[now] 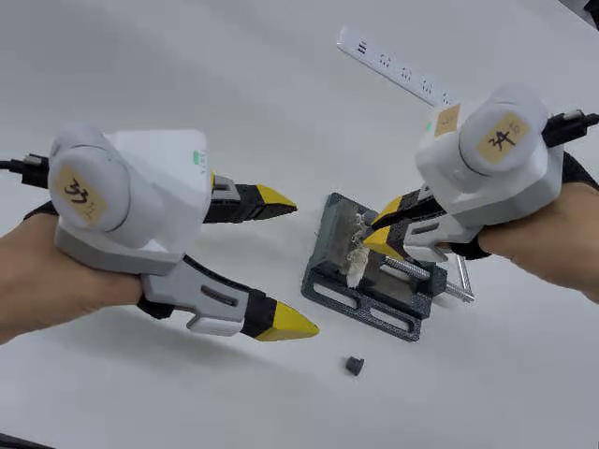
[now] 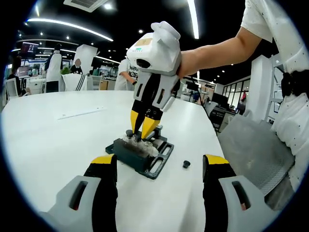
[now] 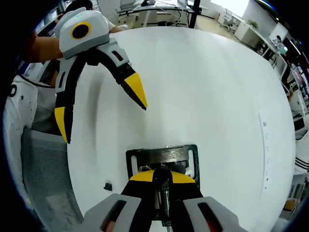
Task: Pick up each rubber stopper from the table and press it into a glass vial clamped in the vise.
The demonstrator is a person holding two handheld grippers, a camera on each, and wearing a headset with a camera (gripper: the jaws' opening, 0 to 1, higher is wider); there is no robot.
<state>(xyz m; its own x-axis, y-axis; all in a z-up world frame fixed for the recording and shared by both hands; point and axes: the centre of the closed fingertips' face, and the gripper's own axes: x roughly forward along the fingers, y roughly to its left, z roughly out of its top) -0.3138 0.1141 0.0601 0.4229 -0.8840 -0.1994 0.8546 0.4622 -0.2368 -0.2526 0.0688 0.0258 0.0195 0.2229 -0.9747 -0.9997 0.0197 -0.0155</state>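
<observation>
One loose rubber stopper [image 1: 354,366] lay on the tabletop [image 1: 187,75] just in front of the vise [image 1: 370,292], on the person's side. Glass vials [image 1: 357,254] were clamped in the vise, and their mouths were too blurred to be judged. The right claw [image 1: 381,227] was held directly over the vise, its jaws drawn nearly together above a vial. Whether a stopper was pinched between them could not be told. The left claw [image 1: 284,262] was held left of the vise, apart from it, with its jaws spread wide and nothing between them.

The press was judged best done with the right claw kept square over the vial mouth and pushed straight down, gently, so that the stopper was not cocked or the glass cracked. The loose stopper was judged within easy reach of the left claw.

"33" was handwritten on the left claw's sticker [image 1: 80,195], "34" on the right claw's sticker [image 1: 503,138]. Markings on the power strip [image 1: 393,64] beyond the vise could not be read.
</observation>
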